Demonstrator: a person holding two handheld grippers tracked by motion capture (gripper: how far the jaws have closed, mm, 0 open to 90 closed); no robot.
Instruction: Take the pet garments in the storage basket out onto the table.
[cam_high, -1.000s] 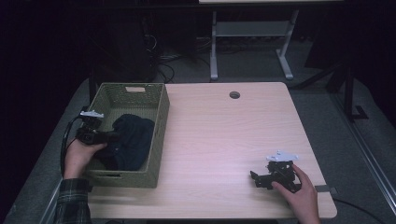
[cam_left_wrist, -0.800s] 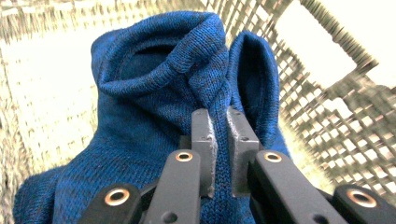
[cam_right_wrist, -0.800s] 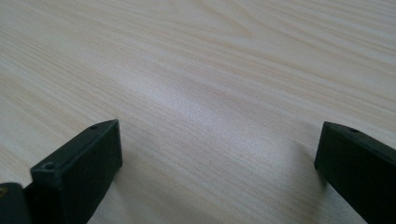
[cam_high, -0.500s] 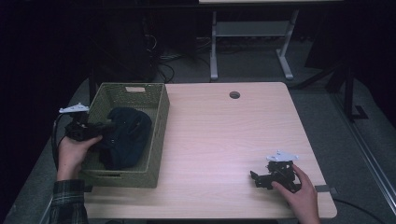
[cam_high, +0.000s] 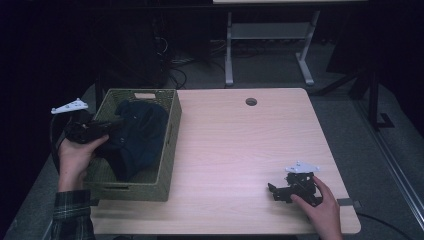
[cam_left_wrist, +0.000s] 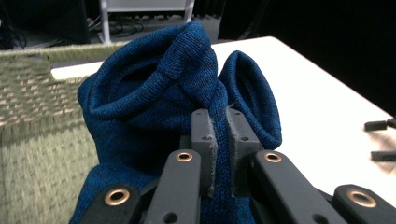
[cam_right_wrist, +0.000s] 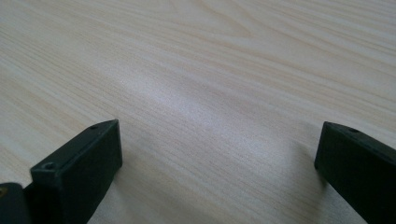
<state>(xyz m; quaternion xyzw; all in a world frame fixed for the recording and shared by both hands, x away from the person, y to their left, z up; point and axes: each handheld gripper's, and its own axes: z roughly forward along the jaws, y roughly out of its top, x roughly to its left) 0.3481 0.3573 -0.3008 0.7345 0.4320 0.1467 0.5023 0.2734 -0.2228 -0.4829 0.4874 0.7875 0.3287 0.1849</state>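
Left gripper (cam_high: 107, 127) clamps blue knit garment (cam_high: 137, 137) over the green woven basket (cam_high: 170, 145); right gripper (cam_high: 274, 191) rests spread on the table (cam_high: 240, 150).

In the left gripper view the jaws pinch a fold of the garment (cam_left_wrist: 187, 88), the rest hanging into the basket (cam_left_wrist: 32, 93) at the table's left edge. Right gripper's jaws stand wide apart, nothing between them, near the front right corner. Bare wood between basket and right hand (cam_high: 325, 212); cable hole (cam_high: 251, 101) near the far edge.
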